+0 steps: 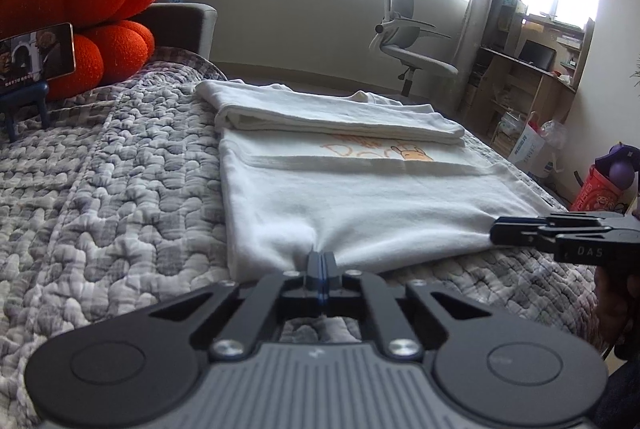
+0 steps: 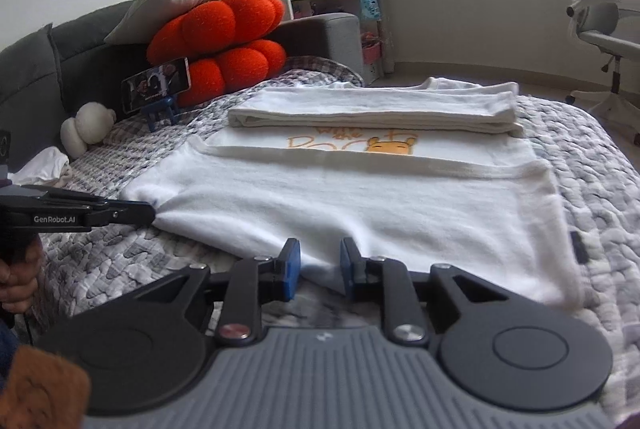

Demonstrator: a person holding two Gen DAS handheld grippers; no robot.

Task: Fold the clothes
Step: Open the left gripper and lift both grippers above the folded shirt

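A: Bedroom, grey quilted bedspread [image 1: 120, 165], white t-shirt [image 1: 360, 205] spread on it, sides folded in, a folded band lying across the far end above the orange print [image 2: 360, 145].

B: Grippers?

A: Left gripper [image 1: 322, 261] is pinched tight on the shirt's near hem; cloth puckers right at the tips. Right gripper [image 2: 320, 269] has its jaws apart, blue pads [image 2: 291, 269] either side of the near edge, clamping nothing that I can see.

B: Risks?

A: Only one corner is held. If the left lifts while the right isn't closed, I'd expect the hem to drag crooked and the fold to go skewed. Right could also pinch just the top layer, or snag the bedspread underneath. A hard pull might shake the far band loose.

B: View differences?

A: Left wrist view shows the clamp and pucker close up, and the right gripper only side-on at the shirt's right corner, so its gap is unreadable there. Right wrist view shows that gap plainly, plus a white plush toy [image 2: 86, 127], crumpled white cloth [image 2: 44, 165] and a phone on a stand [image 2: 156, 89] by the orange cushions [image 2: 224, 41].
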